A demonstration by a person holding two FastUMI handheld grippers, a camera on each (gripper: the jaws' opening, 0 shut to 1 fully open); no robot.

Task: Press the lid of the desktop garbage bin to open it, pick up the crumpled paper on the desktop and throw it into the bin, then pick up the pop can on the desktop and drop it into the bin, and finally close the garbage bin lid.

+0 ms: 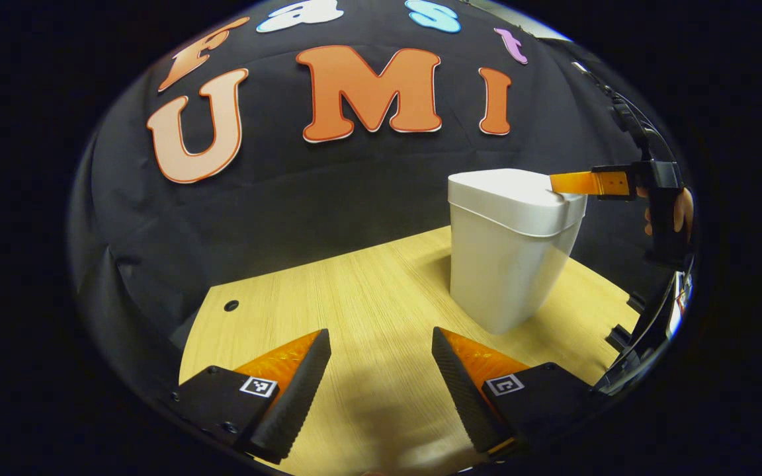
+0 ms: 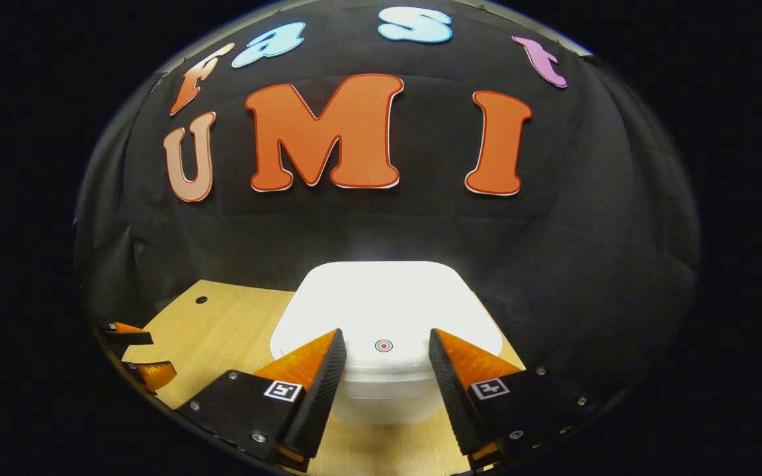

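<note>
Hovering over the shut lid (image 2: 387,311) of the white bin (image 1: 510,264), the right claw (image 2: 384,370) gapes wide and grips nothing.

The left claw (image 1: 381,390) hangs low over the bare table (image 1: 354,291), fingers also spread and empty, bin standing ahead to its right. A press landing off the lid's small red ring mark (image 2: 384,345), or pushing sideways, might tip or slide the tall, tapered bin. It looks smooth, plain, rounded at the corners, lid seated flush.
</note>
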